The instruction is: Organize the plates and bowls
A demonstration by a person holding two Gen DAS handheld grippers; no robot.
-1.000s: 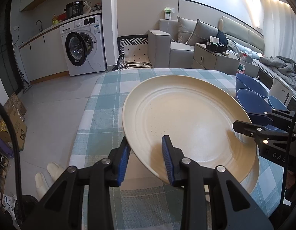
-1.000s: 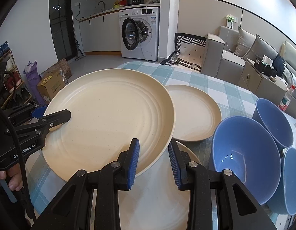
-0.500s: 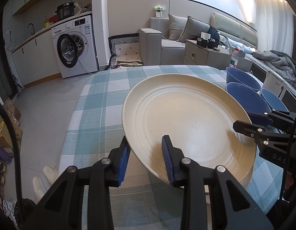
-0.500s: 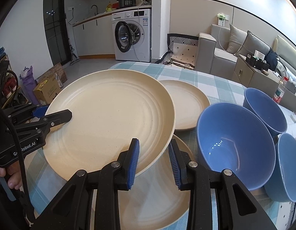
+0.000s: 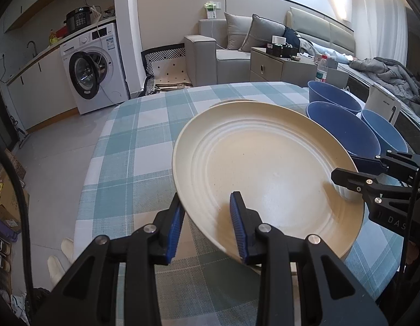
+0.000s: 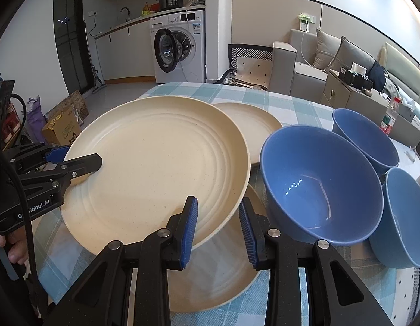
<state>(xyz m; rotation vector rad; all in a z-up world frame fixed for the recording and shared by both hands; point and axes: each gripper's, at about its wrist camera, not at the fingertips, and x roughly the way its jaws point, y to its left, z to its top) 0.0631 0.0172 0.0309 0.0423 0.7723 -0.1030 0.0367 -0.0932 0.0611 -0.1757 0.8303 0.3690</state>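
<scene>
A: What do the hand-held grippers grasp?
B: Left hand-held gripper (image 5: 207, 222) and right hand-held gripper (image 6: 218, 224) each clench the large cream plate (image 6: 155, 168) by its rim, tilted above another plate (image 6: 223, 279) on the checked counter (image 5: 139, 146).
A: Free space?
B: Bare cloth at nine o'clock; three blue bowls (image 6: 321, 184) crowd three o'clock.

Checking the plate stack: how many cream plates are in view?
3: a held plate gripped by both grippers, a plate beneath on the table, a far plate behind. More may be hidden underneath.

"Robot.AI" on left hand-held gripper (image 6: 74, 163); "DAS" on right hand-held gripper (image 5: 343, 175)
</scene>
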